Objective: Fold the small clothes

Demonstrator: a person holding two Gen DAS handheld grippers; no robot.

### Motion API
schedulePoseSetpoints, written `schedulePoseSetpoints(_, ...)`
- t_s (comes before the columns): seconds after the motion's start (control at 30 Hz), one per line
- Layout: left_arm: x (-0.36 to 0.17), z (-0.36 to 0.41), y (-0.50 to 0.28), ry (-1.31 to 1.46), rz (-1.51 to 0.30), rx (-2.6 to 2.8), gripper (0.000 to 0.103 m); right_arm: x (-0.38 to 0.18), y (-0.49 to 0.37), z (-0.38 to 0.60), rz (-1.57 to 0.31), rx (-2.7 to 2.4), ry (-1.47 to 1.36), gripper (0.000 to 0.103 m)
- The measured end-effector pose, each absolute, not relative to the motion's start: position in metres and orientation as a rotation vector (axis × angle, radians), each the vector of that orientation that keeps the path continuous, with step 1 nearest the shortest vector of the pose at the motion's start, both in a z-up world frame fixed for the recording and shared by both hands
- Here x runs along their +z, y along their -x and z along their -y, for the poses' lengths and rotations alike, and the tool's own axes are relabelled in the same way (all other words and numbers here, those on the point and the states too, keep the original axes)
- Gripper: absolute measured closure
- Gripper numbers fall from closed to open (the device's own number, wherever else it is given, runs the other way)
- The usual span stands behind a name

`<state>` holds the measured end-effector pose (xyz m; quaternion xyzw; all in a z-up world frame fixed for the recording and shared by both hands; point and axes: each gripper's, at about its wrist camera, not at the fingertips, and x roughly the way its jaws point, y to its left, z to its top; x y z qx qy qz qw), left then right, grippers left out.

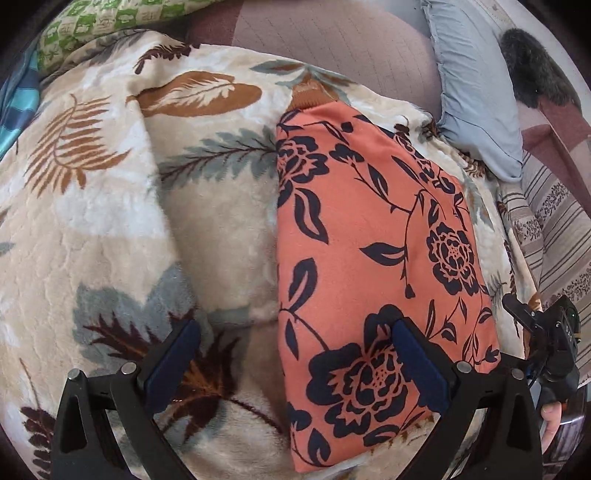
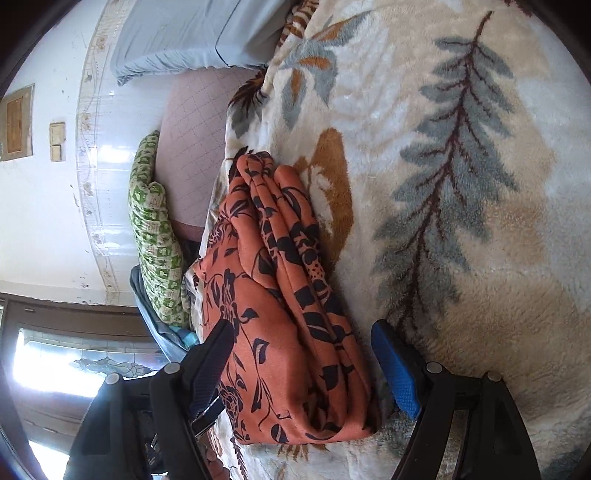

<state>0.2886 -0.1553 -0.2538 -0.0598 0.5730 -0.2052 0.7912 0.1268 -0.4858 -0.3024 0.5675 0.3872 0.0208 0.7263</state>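
Note:
An orange garment with a dark floral print [image 1: 369, 236] lies folded into a long flat stack on a cream leaf-patterned blanket [image 1: 110, 206]. My left gripper [image 1: 295, 365] is open above the garment's near left edge; its right finger [image 1: 417, 365] rests over the fabric, its left finger over the blanket. In the right wrist view the garment [image 2: 280, 314] shows its layered folded edges. My right gripper [image 2: 303, 369] is open, its fingers on either side of the stack's near end, not closed on it. The right gripper also shows at the left wrist view's right edge [image 1: 546, 332].
A blue-grey pillow [image 1: 469, 88] and a dark furry item [image 1: 535, 66] lie at the far right. A green checked cushion [image 1: 96, 26] sits at the back left. A striped cloth [image 1: 554, 221] hangs on the right. A wall and window [image 2: 44, 206] stand beyond the bed.

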Motion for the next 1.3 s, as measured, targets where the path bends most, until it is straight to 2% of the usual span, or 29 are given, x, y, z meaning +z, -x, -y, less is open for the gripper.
schedulePoseSetpoints(0.33,-0.263,0.189,-0.306,0.128,-1.227,-0.517,0.002,-0.3,-0.149,0.464,-0.916,0.039,-1.122,0.027)
schedulePoseSetpoints(0.4,-0.264,0.196,-0.31,0.135,-1.23,-0.515,0.016,-0.3,-0.149,0.463,-0.919,0.027,-1.118,0.035)
schedulePoseSetpoints(0.5,-0.263,0.203,-0.304,0.082,-1.189,-0.482,0.021,-0.301,-0.152,0.461,-0.922,0.035,-1.117,0.046)
schedulePoseSetpoints(0.53,-0.262,0.204,-0.301,0.061,-1.171,-0.482,0.023,-0.301,-0.153,0.46,-0.926,0.043,-1.108,0.047)
schedulePoseSetpoints(0.6,-0.256,0.202,-0.296,0.044,-1.134,-0.484,0.038,-0.299,-0.156,0.454,-0.931,0.053,-1.076,0.048)
schedulePoseSetpoints(0.67,-0.248,0.203,-0.291,-0.003,-1.094,-0.489,0.048,-0.295,-0.16,0.447,-0.935,0.061,-1.032,0.048)
schedulePoseSetpoints(0.8,-0.232,0.205,-0.286,-0.06,-1.045,-0.487,0.058,-0.285,-0.163,0.435,-0.926,0.072,-0.962,0.05)
schedulePoseSetpoints(1.03,-0.202,0.198,-0.277,-0.134,-0.955,-0.476,0.06,-0.271,-0.168,0.416,-0.904,0.13,-0.924,0.052)
schedulePoseSetpoints(1.3,-0.201,0.149,-0.261,-0.089,-0.988,-0.383,0.06,-0.262,-0.178,0.376,-0.941,0.236,-0.856,0.052)
